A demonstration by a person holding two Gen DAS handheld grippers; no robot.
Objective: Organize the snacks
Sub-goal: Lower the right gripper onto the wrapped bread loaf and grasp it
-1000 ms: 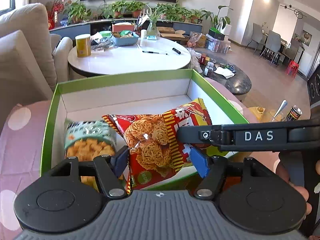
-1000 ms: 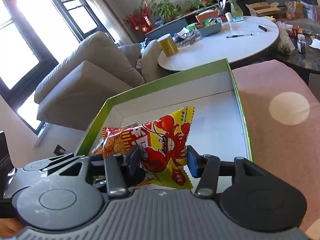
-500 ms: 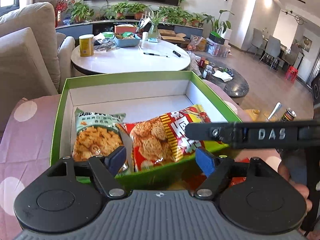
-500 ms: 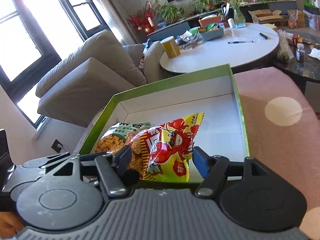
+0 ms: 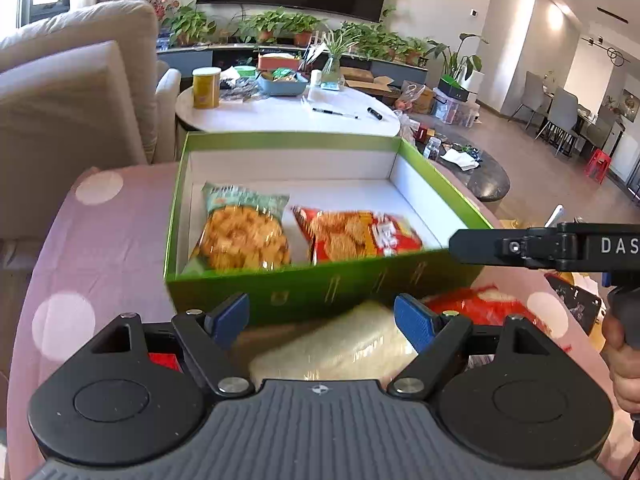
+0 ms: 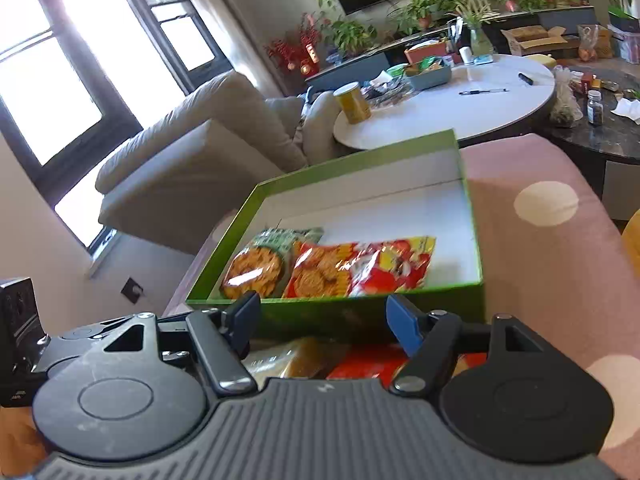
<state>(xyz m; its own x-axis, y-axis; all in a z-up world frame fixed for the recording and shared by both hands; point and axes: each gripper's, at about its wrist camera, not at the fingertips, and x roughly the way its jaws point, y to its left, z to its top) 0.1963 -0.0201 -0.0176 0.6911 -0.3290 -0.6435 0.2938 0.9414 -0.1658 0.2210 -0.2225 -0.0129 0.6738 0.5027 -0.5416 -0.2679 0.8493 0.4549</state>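
A green box (image 5: 280, 138) (image 6: 352, 160) with a white inside stands on the pink dotted cloth. Two packets lie flat at its near end: a green one (image 5: 244, 232) (image 6: 260, 264) on the left, a red and yellow one (image 5: 352, 236) (image 6: 360, 268) beside it. My left gripper (image 5: 320, 312) hovers in front of the box's near wall, its jaws opening and nothing between them. My right gripper (image 6: 322, 314) is open and empty, also short of the near wall. Under them lie a pale packet (image 5: 340, 348) and a red packet (image 5: 488, 304).
The right tool's black finger (image 5: 480, 246) crosses the left wrist view at the right, with a hand (image 5: 624, 368) below it. Behind the box stand a white round table (image 5: 280, 114) with clutter, a beige sofa (image 5: 60, 100) and a dark low table (image 6: 600, 136).
Both grippers let go of the red and yellow packet, opened and drew back out of the box. That packet now lies flat beside the green one.
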